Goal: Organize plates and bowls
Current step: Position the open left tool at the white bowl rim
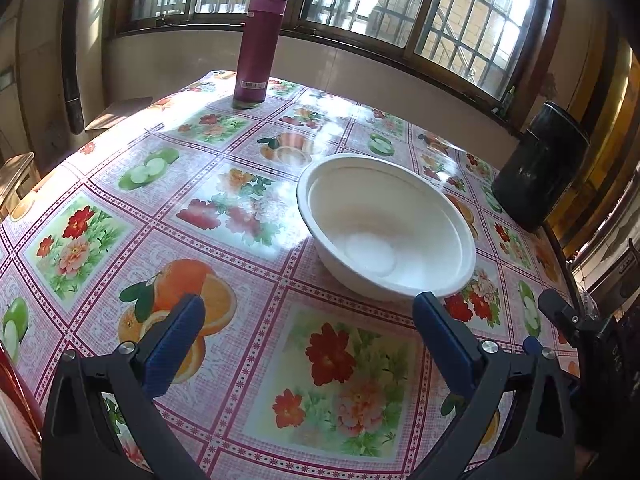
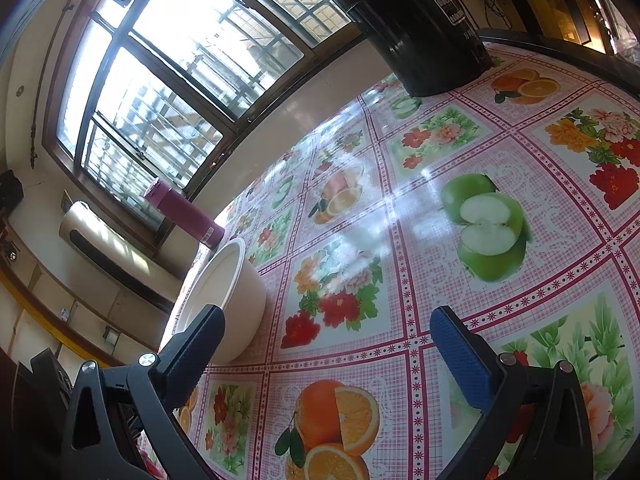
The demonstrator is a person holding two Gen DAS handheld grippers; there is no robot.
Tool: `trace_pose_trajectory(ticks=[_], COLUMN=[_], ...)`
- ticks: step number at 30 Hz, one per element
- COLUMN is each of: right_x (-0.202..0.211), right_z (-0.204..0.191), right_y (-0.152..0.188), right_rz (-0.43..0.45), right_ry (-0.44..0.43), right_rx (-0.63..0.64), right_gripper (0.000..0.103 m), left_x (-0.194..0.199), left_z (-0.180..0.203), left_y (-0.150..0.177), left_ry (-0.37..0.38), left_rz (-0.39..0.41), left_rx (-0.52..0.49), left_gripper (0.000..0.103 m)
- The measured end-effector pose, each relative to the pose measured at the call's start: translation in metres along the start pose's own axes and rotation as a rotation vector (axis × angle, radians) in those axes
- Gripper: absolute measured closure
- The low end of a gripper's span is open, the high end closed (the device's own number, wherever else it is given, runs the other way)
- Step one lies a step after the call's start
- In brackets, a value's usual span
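Note:
A white bowl (image 1: pixel 386 226) stands upright on the fruit-and-flower tablecloth (image 1: pixel 224 208), empty inside. My left gripper (image 1: pixel 308 308) hovers open just short of the bowl's near rim, its right blue finger close to the rim, nothing between the fingers. In the right wrist view the same bowl (image 2: pixel 228 300) sits at the left, partly behind the left finger. My right gripper (image 2: pixel 328 320) is open above the tablecloth (image 2: pixel 440 168), to the right of the bowl and holding nothing. No plate is in view.
A maroon flask (image 1: pixel 258 48) stands at the far table edge by the window; the flask (image 2: pixel 184 212) shows beyond the bowl too. A black cylindrical container (image 1: pixel 540 164) stands at the right; the same container (image 2: pixel 416 24) rises ahead of the right gripper.

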State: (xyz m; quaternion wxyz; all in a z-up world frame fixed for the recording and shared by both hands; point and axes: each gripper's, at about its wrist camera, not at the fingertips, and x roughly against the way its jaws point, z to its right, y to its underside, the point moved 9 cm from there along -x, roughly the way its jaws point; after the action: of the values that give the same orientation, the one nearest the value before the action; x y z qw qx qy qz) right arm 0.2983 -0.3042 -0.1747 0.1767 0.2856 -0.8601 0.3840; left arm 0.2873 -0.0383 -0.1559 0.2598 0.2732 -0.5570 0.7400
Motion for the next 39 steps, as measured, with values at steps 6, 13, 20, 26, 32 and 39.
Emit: trace_pose_trajectory(ticks=[6, 13, 20, 26, 32, 39], right_x=[-0.0013, -0.0008, -0.0021, -0.0011, 0.0015, 0.0042], right_z=[0.0007, 0.0015, 0.0012, 0.0000, 0.0034, 0.0049], right_y=[0.0009, 0.0000, 0.0006, 0.0007, -0.0006, 0.0001], right_rz=[-0.005, -0.002, -0.004, 0.011, 0.024, 0.029], right_ry=[0.005, 0.006, 0.008, 0.006, 0.000, 0.002], right_rx=[0.001, 0.000, 0.003, 0.002, -0.020, -0.027], right_gripper=[0.000, 0.000, 0.000, 0.000, 0.000, 0.000], left_x=[-0.0001, -0.0001, -0.0006, 0.0002, -0.0003, -0.0006], left_z=[0.0005, 0.0013, 0.0010, -0.0020, -0.0040, -0.0039], left_y=[0.0007, 0.0006, 0.0004, -0.0013, -0.0019, -0.0018], left_ry=[0.003, 0.003, -0.004, -0.039, -0.050, -0.049], left_rz=[-0.002, -0.002, -0.001, 0.020, 0.028, 0.029], left_rx=[-0.002, -0.003, -0.006, -0.024, -0.030, -0.033], left_gripper=[0.000, 0.000, 0.000, 0.000, 0.000, 0.000])
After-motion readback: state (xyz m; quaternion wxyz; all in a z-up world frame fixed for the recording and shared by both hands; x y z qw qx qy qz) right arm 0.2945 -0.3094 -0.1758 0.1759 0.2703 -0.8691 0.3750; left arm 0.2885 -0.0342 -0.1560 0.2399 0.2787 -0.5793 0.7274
